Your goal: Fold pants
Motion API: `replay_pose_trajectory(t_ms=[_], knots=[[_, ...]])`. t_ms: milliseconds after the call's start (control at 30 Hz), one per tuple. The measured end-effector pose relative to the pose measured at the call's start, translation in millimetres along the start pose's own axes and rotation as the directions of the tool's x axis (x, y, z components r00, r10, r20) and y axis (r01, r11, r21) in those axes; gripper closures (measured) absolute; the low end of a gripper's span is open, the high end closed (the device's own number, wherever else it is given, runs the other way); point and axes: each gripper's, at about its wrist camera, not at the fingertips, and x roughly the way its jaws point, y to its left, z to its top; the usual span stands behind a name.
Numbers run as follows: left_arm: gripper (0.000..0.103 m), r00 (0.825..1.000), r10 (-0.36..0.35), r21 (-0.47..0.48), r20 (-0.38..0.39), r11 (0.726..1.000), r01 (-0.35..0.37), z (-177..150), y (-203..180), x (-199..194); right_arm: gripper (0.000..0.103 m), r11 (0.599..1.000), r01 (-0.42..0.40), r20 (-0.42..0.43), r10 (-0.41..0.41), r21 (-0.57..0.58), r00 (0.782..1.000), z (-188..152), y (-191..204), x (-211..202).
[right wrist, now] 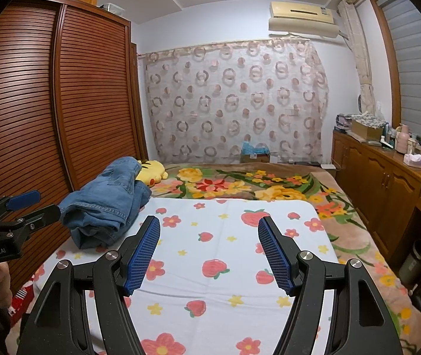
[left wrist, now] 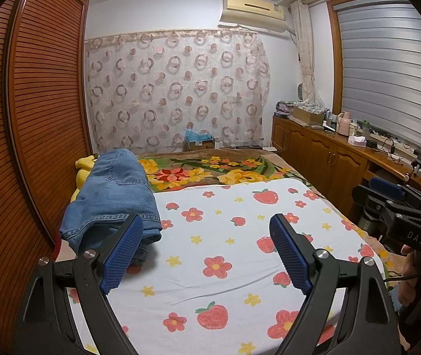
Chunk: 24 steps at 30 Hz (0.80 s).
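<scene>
The left gripper (left wrist: 206, 254) hangs over the white sheet (left wrist: 240, 266), its jaws spread wide with nothing between them. The jeans (left wrist: 112, 195) lie in a loose heap ahead and to its left, at the sheet's left edge; the heap's near hem sits just beyond the left blue pad (left wrist: 121, 257), which overlaps it in the view, though whether they touch cannot be told. Ahead and to the right of this gripper the sheet lies flat and bare up to its far edge, where the flowered blanket (left wrist: 210, 171) begins. Beyond the jeans a yellow plush (left wrist: 84, 165) lies against the wardrobe (left wrist: 32, 118), which closes in the heap's left side tightly.

The right gripper (right wrist: 209, 253) also stands open, somewhat less wide, and holds nothing. It points along the middle of the sheet (right wrist: 225, 295). The jeans (right wrist: 106, 207) lie ahead and well to its left, clear of its pads. To its right the sheet's edge curves off onto the blanket (right wrist: 343, 236), then a narrow gap runs along the cabinet (right wrist: 388, 183).

In the right wrist view the left gripper shows at the far left, near the jeans' near end.
</scene>
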Motion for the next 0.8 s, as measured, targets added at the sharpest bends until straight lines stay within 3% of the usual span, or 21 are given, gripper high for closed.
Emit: replay_pose_trajectory(t_ms=[800], knots=[[0.015, 1.0, 0.0, -0.001, -0.001, 1.0, 0.0, -1.3, 1.0, -1.1, 0.032, 1.0, 0.013, -0.009, -0.013, 0.008, 1.0, -1.3, 4.7, -0.5]])
